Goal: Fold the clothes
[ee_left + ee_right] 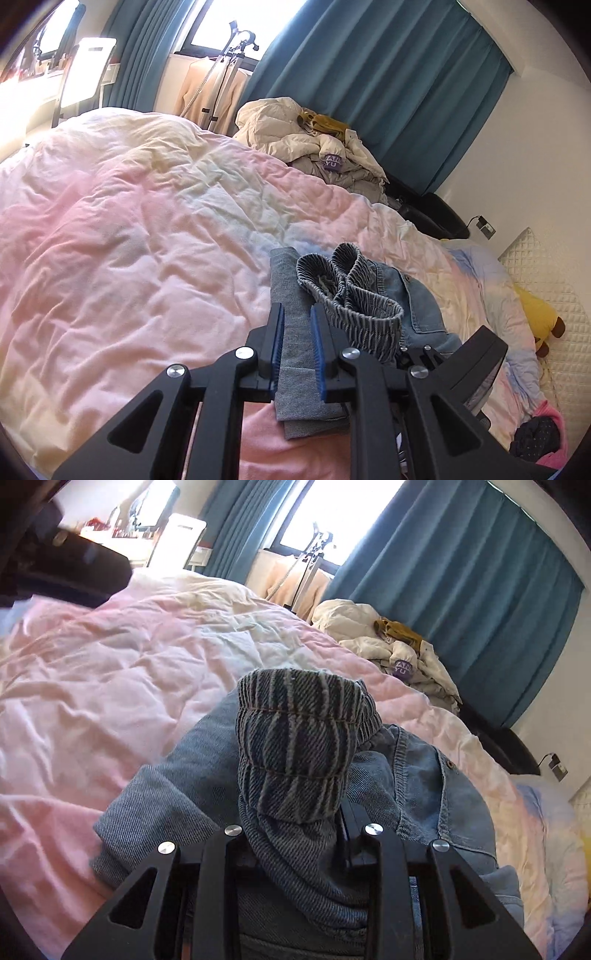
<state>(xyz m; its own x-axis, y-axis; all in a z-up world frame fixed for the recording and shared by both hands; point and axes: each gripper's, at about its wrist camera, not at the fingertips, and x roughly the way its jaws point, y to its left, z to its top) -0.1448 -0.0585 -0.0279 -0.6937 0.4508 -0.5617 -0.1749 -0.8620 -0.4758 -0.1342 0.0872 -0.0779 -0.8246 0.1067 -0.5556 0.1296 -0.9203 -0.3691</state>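
A blue denim garment (424,786) lies bunched on the pink and cream duvet (129,229). Its ribbed elastic waistband (295,738) stands up between the fingers of my right gripper (299,834), which is shut on it. In the left wrist view my left gripper (297,325) with blue pads (318,332) is shut on a flat grey-blue denim fold (291,306), just left of the ribbed waistband (351,295). The right gripper's black body (461,362) shows close to the right of the left one.
A heap of cream clothes (314,140) with a mustard piece lies at the bed's far edge before teal curtains (388,74). A clothes rack (221,74) and a white chair (88,70) stand behind. A yellow plush toy (543,314) sits by the quilted headboard.
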